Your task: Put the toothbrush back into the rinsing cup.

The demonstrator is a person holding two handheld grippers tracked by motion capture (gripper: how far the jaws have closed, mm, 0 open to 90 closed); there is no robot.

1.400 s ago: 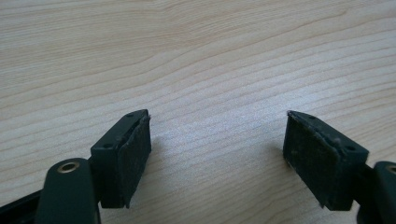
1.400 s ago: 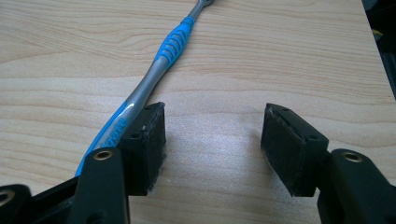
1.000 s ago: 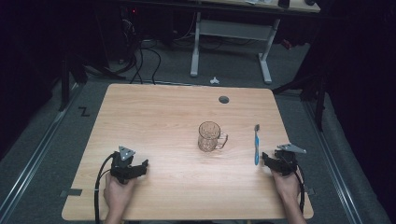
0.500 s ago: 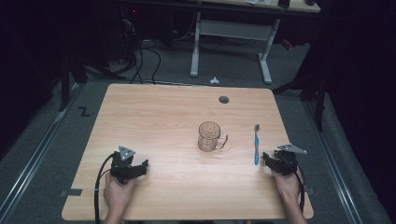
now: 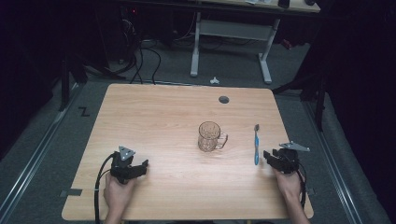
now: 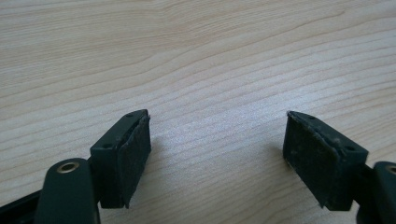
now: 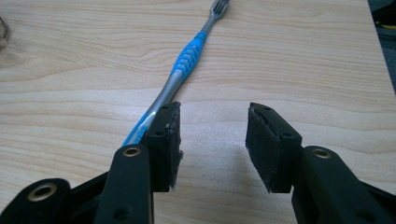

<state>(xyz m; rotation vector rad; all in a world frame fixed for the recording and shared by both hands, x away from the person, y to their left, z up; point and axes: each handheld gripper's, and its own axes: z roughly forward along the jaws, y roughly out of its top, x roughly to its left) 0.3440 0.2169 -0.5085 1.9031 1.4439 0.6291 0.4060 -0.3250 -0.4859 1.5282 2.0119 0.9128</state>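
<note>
1. Right gripper (image 7: 212, 140): jaws spread, just been closing, nothing between them; the toothbrush (image 7: 180, 77) lies outside its left jaw.
2. Toothbrush (image 5: 256, 145) handle end is nearest the right gripper (image 5: 275, 158), long axis pointing away across the table (image 5: 163, 107).
3. Left gripper (image 6: 217, 158): spread wide, empty, well apart from it.

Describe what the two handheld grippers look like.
Both grippers, left gripper and right gripper, are black, with two blocky jaws faced by dark rough pads and brass-ringed pivot holes. Each carries a grey three-cornered plate on top and trails a black cable. No sleeves show.
</note>
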